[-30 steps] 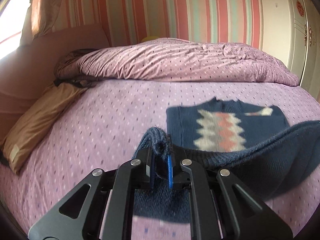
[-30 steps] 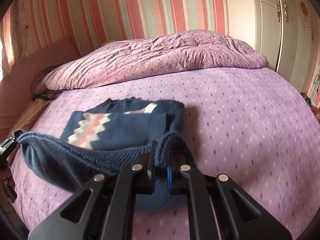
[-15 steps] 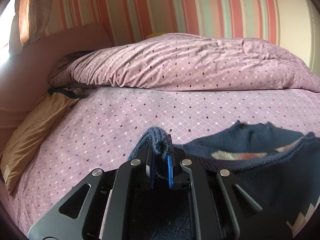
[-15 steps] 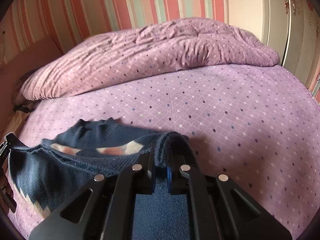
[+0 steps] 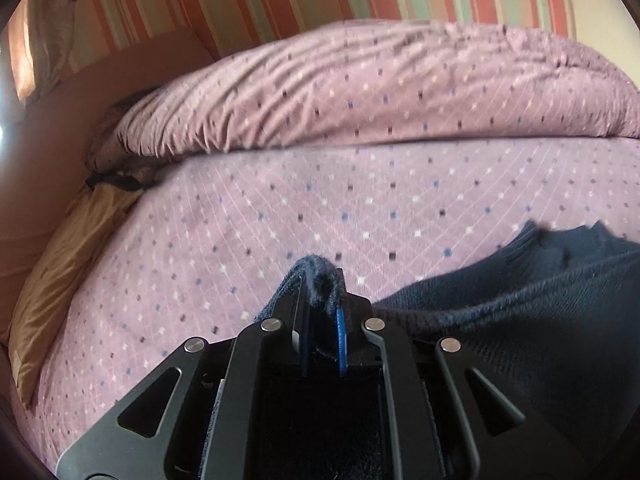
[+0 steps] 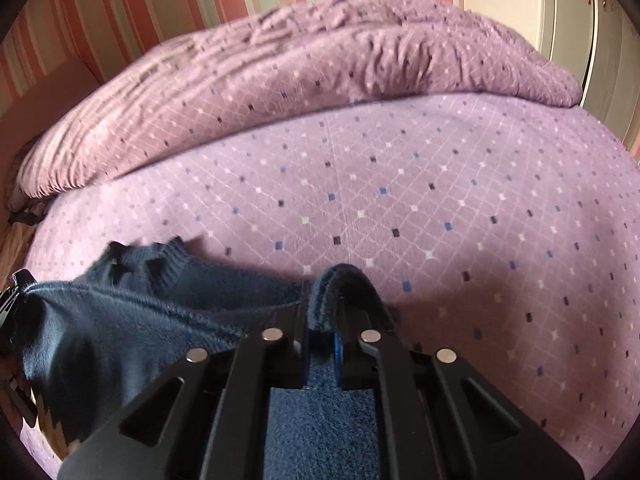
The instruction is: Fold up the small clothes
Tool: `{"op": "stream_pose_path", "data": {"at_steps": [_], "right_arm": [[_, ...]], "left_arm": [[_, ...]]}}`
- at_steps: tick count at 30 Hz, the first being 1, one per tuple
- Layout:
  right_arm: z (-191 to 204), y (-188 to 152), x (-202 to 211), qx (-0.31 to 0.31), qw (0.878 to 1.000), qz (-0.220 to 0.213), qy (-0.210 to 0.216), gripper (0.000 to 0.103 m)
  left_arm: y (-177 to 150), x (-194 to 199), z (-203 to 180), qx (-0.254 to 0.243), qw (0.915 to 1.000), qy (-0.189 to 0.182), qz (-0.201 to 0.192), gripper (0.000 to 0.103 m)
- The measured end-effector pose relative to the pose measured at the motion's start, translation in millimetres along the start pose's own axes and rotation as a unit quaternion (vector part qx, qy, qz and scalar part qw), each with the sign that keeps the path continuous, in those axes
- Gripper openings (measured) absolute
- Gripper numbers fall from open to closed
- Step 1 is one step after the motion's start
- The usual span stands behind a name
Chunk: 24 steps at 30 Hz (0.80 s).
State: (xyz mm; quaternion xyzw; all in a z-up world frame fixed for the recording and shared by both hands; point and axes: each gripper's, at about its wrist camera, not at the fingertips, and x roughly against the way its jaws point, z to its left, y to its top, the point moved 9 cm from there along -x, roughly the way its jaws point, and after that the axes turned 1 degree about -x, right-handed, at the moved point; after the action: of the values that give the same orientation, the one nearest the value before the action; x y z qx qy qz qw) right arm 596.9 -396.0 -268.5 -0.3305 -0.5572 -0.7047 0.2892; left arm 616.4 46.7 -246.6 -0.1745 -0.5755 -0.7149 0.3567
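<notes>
I am carrying the sweater's (image 5: 540,320) near hem forward over its patterned front, now covered, toward the collar, both grippers, left (image 5: 320,312) and right (image 6: 322,320), clamping its corners above the bed (image 6: 440,200).

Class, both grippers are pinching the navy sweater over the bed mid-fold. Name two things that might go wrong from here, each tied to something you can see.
1. The left gripper and right gripper each pinch only a bunched edge of the navy sweater; the knit may slip out.
2. The hem sags between them, so it might land wrinkled or crooked over the collar on the purple bedspread.
</notes>
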Motion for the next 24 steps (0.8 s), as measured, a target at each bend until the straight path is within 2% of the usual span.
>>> {"op": "stream_pose_path", "data": {"at_steps": [2, 3, 5, 6, 7, 12, 15, 17, 18, 19, 20, 21, 22, 24], "right_arm": [[-3, -2, -11, -0.012, 1.0, 0.018, 0.0, 0.009], [-5, -3, -15, -0.019, 0.999, 0.026, 0.001, 0.009], [-5, -3, -18, -0.021, 0.999, 0.031, 0.0, 0.009], [-4, -2, -19, -0.019, 0.999, 0.033, -0.002, 0.009], [-3, -1, -20, -0.017, 0.999, 0.035, -0.004, 0.01], [-1, 6, -19, -0.032, 0.998, 0.057, 0.001, 0.013], [1, 12, -13, -0.03, 0.998, 0.059, 0.007, 0.014], [3, 16, -8, -0.029, 0.998, 0.062, 0.014, 0.02], [4, 17, -6, -0.032, 0.997, 0.065, 0.02, 0.032], [6, 18, -4, -0.04, 0.996, 0.068, 0.033, 0.076], [7, 22, 1, -0.043, 0.997, 0.059, 0.035, 0.096], [4, 28, 8, -0.043, 0.998, 0.038, 0.02, 0.101], [2, 34, 16, -0.04, 0.999, 0.024, 0.01, 0.101], [5, 37, 20, -0.04, 0.999, 0.025, 0.018, 0.101]], "left_arm": [[-1, -6, -1, 0.0, 1.0, 0.002, 0.007, 0.014], [-1, -9, -2, -0.001, 0.9999, 0.002, 0.011, 0.018], [1, -12, -2, -0.007, 0.9998, 0.013, 0.012, 0.053], [5, -10, 3, -0.005, 0.9997, 0.024, 0.002, 0.076], [9, -9, 7, -0.002, 0.9995, 0.031, -0.006, 0.084], [22, -2, 18, -0.01, 0.9991, 0.038, -0.016, 0.085], [24, 7, 17, -0.014, 0.9992, 0.029, -0.022, 0.086], [24, 12, 13, -0.019, 0.9992, 0.022, -0.025, 0.087], [23, 14, 10, -0.023, 0.9992, 0.017, -0.027, 0.088], [21, 16, 6, -0.028, 0.9991, 0.013, -0.027, 0.088], [20, 18, 3, -0.034, 0.9989, 0.012, -0.028, 0.088], [18, 19, 0, -0.038, 0.9988, 0.011, -0.028, 0.088], [17, 20, -3, -0.04, 0.9988, 0.008, -0.027, 0.088], [14, 23, -7, -0.046, 0.9985, 0.007, -0.028, 0.088]]}}
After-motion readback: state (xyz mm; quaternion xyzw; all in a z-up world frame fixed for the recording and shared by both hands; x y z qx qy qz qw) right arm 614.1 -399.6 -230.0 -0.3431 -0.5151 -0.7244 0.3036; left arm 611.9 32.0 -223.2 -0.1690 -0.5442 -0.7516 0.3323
